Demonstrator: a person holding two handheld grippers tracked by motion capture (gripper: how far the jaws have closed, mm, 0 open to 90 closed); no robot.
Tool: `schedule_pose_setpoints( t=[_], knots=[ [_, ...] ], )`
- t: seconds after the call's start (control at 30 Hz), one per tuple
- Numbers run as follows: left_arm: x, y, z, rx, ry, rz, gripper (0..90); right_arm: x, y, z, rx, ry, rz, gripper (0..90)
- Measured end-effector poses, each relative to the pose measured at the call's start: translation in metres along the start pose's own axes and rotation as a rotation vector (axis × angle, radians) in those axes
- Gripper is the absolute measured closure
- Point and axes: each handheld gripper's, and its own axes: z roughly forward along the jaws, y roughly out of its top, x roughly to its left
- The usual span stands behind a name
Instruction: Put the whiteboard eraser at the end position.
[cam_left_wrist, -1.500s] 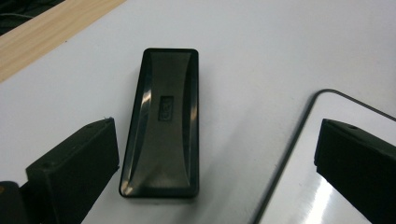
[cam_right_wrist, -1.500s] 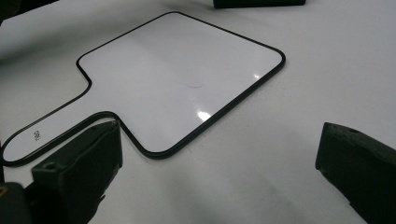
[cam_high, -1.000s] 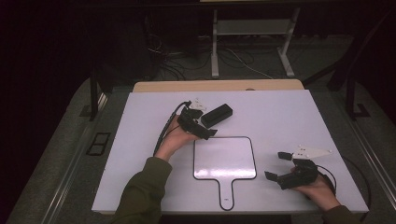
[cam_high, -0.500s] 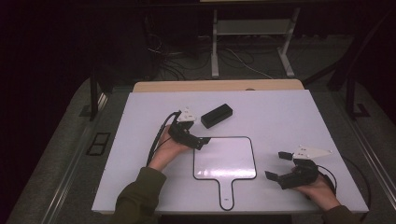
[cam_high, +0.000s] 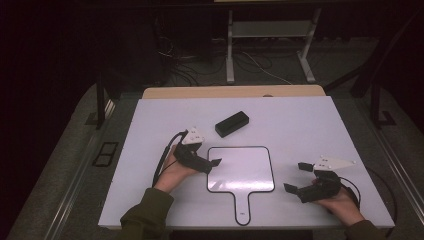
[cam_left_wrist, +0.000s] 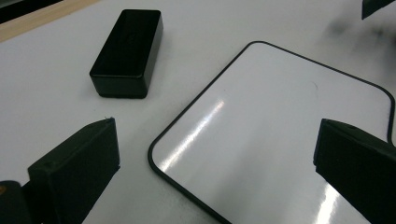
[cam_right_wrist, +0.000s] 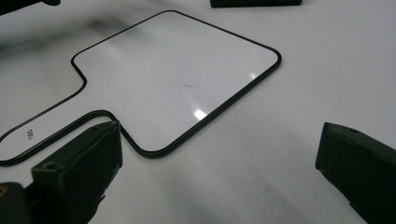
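A black rectangular block lies on the white table beyond a white paddle-shaped board with a black rim. The board's handle points toward the front edge. My left gripper stands open at the board's left edge, over its near-left corner, with nothing between its jaws. It is well short of the block. My right gripper rests open to the right of the board, empty, facing it. The block's lower edge shows at the top of the right gripper view.
The white table top has a wooden strip along its far edge. The left gripper's cable loops on the table beside the hand. Metal stand legs and floor cables lie beyond the table.
My left gripper has drawn back from the black block toward the person and now sits at the board's left edge. The block stayed where it was. The right gripper has not moved.
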Motion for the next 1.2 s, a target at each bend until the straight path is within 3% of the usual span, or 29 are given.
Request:
schedule_pose_setpoints(
  t=[0.6, 1.2],
  knots=[
    [-0.016, -0.034, -0.032, -0.067, 0.01, -0.024, 0.0, 0.0, 0.0, -0.001, -0.002, -0.003, 0.002, 0.0],
    [-0.024, -0.064, -0.053, -0.044, 0.022, -0.076, 0.0, 0.001, 0.0, 0.0, 0.003, -0.007, 0.001, 0.0]
  ],
)
